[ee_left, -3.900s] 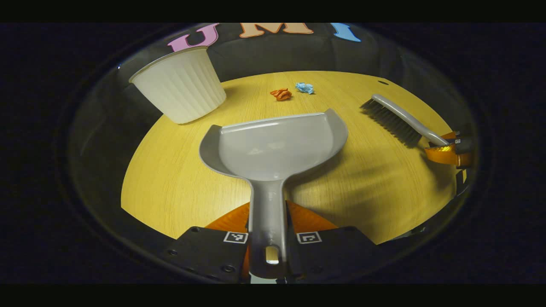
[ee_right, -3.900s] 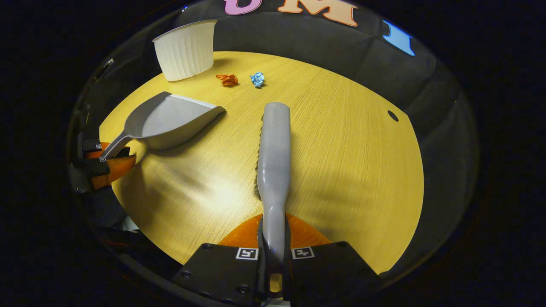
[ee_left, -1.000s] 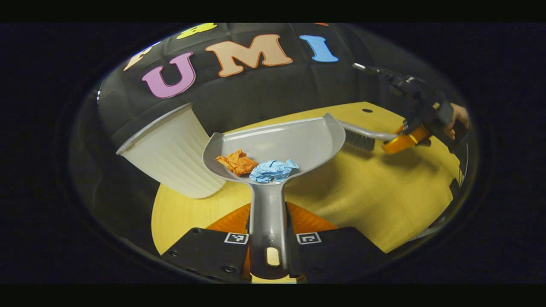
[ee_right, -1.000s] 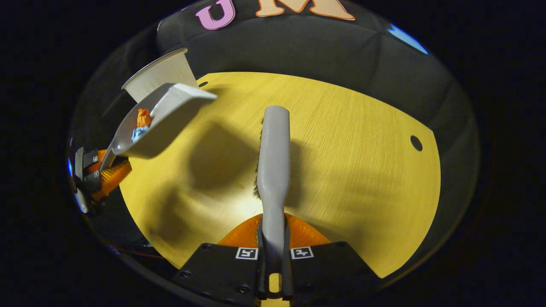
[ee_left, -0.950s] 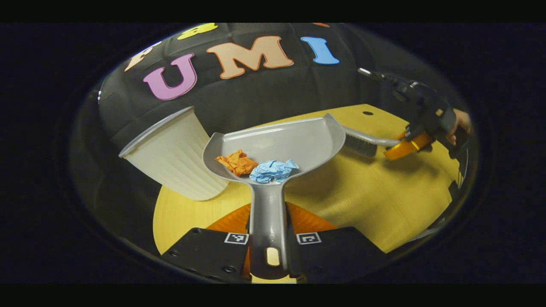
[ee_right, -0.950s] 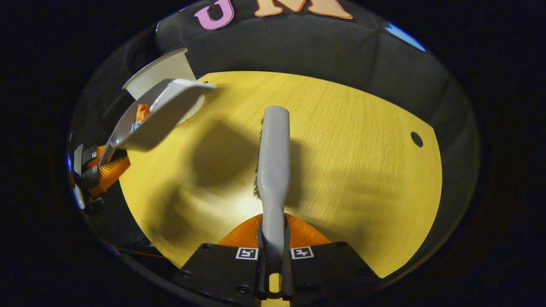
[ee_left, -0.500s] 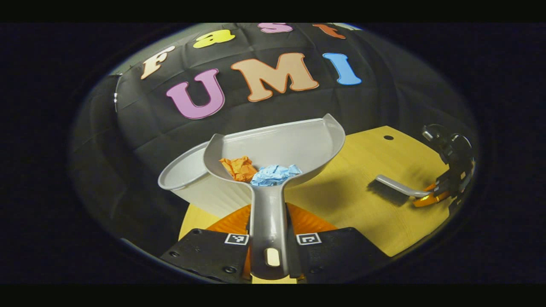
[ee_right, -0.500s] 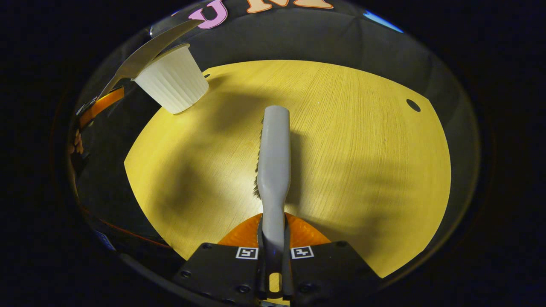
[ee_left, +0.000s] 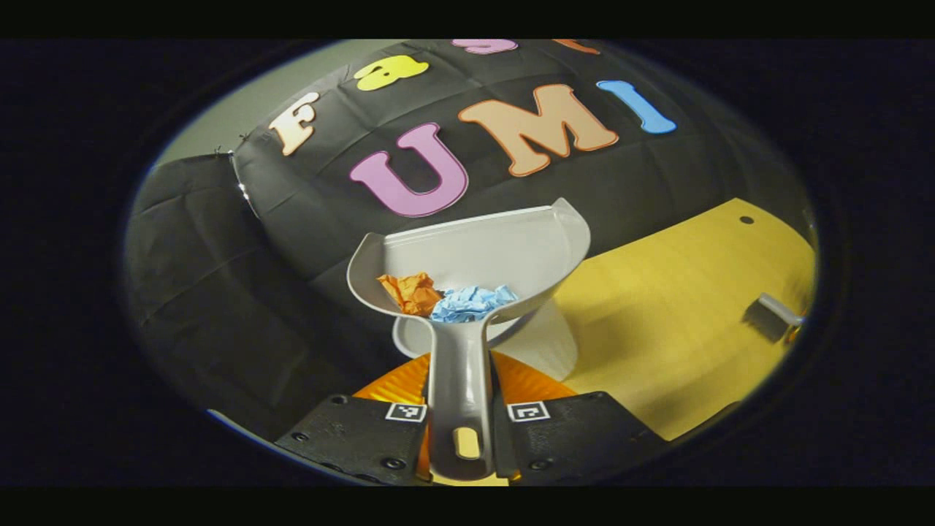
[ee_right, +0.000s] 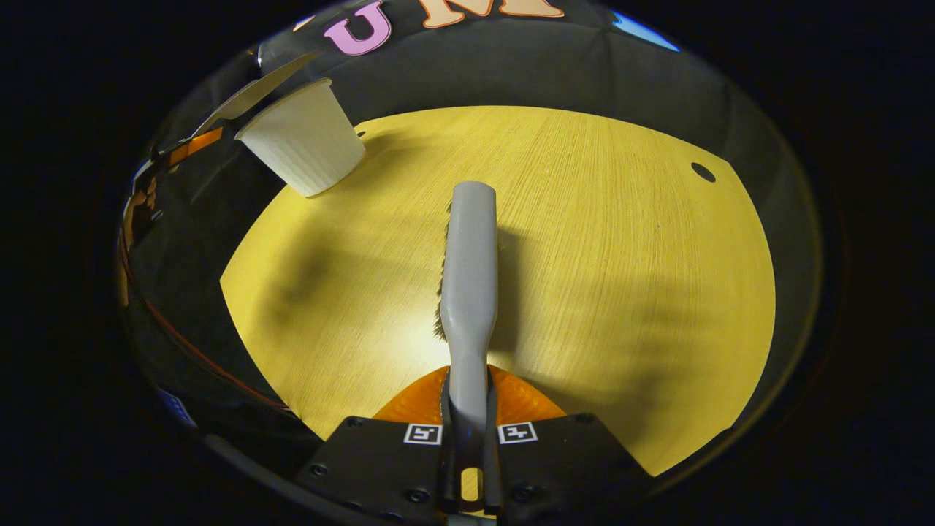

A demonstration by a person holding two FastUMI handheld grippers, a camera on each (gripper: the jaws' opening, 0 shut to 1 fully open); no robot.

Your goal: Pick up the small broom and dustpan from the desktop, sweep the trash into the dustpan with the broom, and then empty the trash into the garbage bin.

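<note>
The left gripper has its fingers clamped on the handle of the dustpan, whose long axis runs straight out from the fingers; the pan is lifted off the surface and sits over the mouth of the white garbage bin, which lies just beyond and below the fingers; the orange paper ball and blue paper ball rest at the pan's heel, nearest the handle; tipping the front lip down should, I judge, slide them in; the right gripper, fingers clamped on the broom, holds it low over the surface, well apart from the bin.
</note>
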